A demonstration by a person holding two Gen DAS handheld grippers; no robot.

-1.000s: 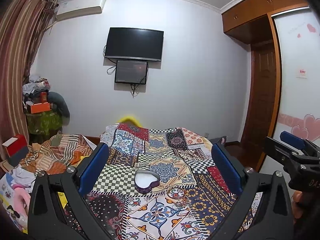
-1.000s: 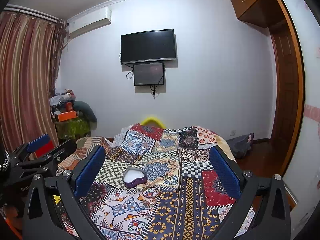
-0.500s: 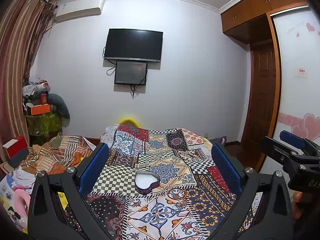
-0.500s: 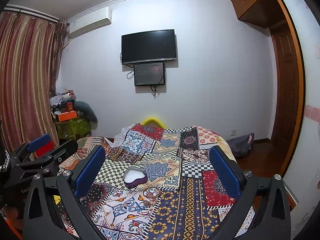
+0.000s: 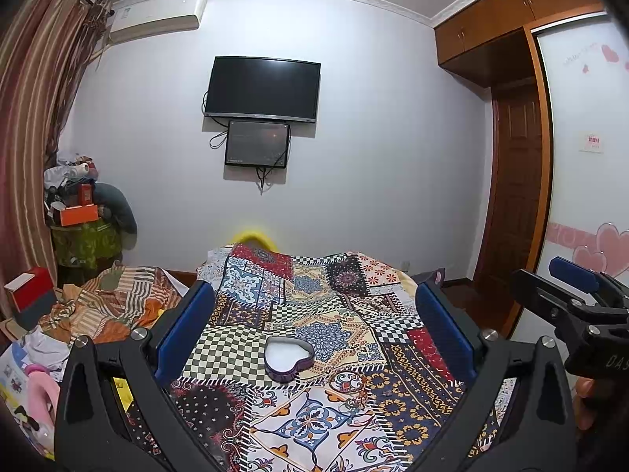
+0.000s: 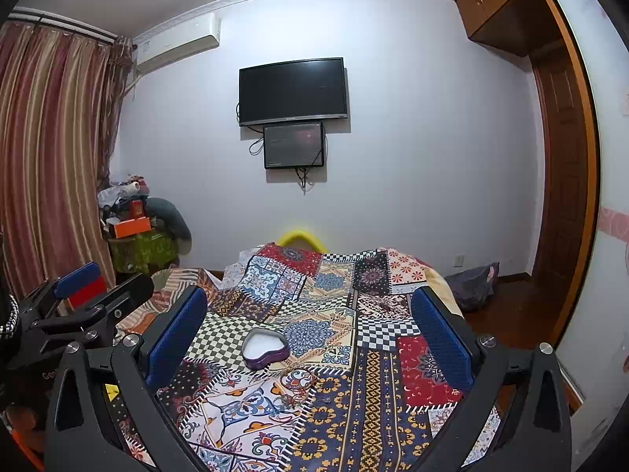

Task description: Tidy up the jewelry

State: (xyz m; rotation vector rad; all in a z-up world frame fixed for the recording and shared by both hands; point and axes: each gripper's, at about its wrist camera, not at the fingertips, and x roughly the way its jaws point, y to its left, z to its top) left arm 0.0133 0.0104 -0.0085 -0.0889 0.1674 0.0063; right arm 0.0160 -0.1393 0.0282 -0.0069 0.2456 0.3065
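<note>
In the left wrist view, the left gripper point(image 5: 314, 326) is being held spread wide and empty above the patterned bedspread point(image 5: 338, 424), apparently so that the heart-shaped box point(image 5: 289, 358) is framed between its blue pads. The box is lying open near the middle of the bed, purple-walled with a pale inside; no jewelry can be made out.

In the right wrist view, the right gripper point(image 6: 310, 334) is likewise being kept spread and empty, with the box point(image 6: 265, 348) sitting left of centre between its fingers, seemingly awaiting an approach.
</note>
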